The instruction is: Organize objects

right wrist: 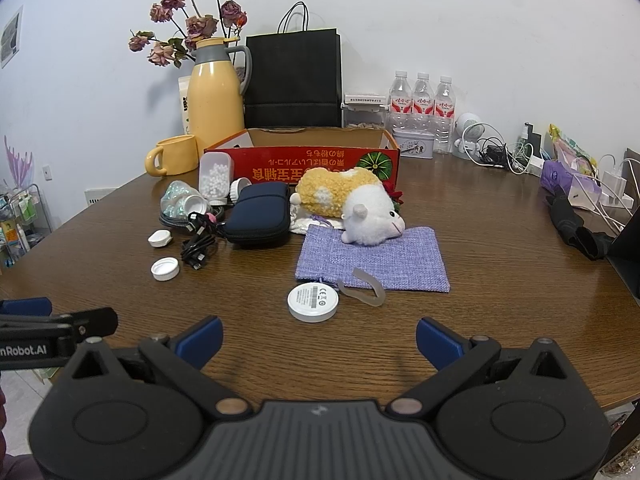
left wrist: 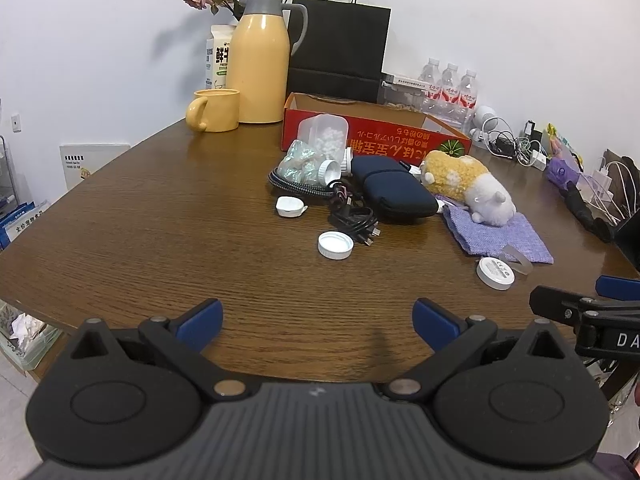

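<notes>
Much clutter covers the brown wooden table (right wrist: 480,240) against a white wall (right wrist: 440,20).

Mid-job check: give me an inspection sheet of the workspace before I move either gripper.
Surface: brown wooden table, bare at the near edge.
Job's things: red cardboard box, open; plush toy lying partly on the purple pouch; navy zip case; round white disc; loose white cap.
Clutter: two tipped clear jars, mouths open; yellow mug and yellow thermos behind.
Grippers: left gripper and right gripper both open, empty, above the near edge.
Cables: black cable bundle beside the case; tangled white chargers far right.
Surroundings: black paper bag, water bottles, white wall.
</notes>
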